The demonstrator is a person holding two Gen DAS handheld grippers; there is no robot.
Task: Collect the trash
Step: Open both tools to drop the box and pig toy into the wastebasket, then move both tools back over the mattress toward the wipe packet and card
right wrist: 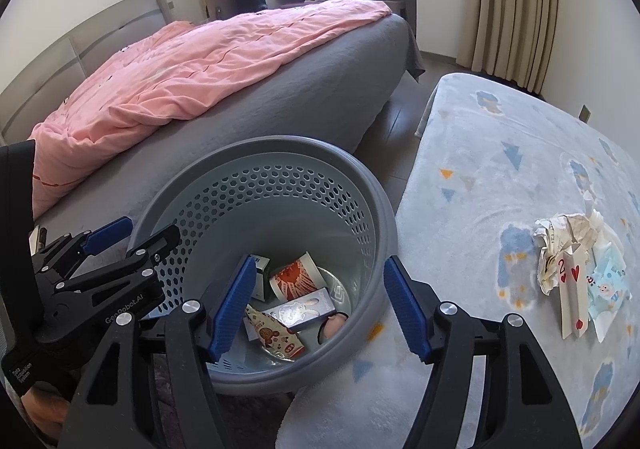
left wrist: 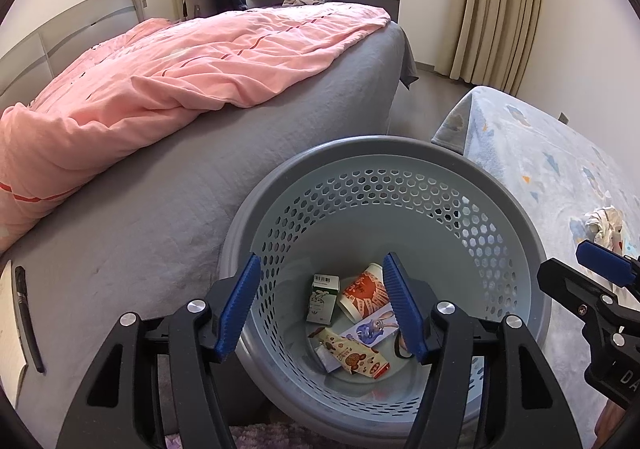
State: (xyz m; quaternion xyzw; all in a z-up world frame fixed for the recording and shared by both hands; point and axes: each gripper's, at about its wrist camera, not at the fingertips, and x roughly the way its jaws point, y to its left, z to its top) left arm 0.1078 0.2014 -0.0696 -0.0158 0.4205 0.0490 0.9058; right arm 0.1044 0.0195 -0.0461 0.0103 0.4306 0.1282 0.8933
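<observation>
The perforated grey waste basket (left wrist: pixel 460 209) (right wrist: pixel 372 209) stands on the floor right beside the grey bed (left wrist: pixel 160 209) (right wrist: pixel 280 109), at the edge of the pale blue rug (right wrist: pixel 500 153) (left wrist: pixel 540 153). Above its opening the left gripper (left wrist: pixel 320 305) (right wrist: pixel 132 237) hangs with jaws spread wide and nothing between them. The right gripper (right wrist: pixel 318 305) (left wrist: pixel 576 269) hovers over the basket's near rim, its jaws likewise released and empty.

At the bottom of the basket lie a red-and-white paper cup (left wrist: pixel 362 295) (right wrist: pixel 296 277), a small green-and-white carton (left wrist: pixel 323 299), a flat box printed with a cartoon rabbit (left wrist: pixel 376 327) (right wrist: pixel 306 313), and a snack wrapper with red print (left wrist: pixel 354 357) (right wrist: pixel 276 335).

Out on the rug, well to the right of the basket, remains a heap of trash: crumpled paper (right wrist: pixel 560 245) (left wrist: pixel 602 223), a folded two-of-hearts playing card (right wrist: pixel 572 293) and a pale blue printed wrapper (right wrist: pixel 608 285), all touching one another.

A pink quilt (left wrist: pixel 160 81) (right wrist: pixel 180 73) covers the bed behind the basket.
</observation>
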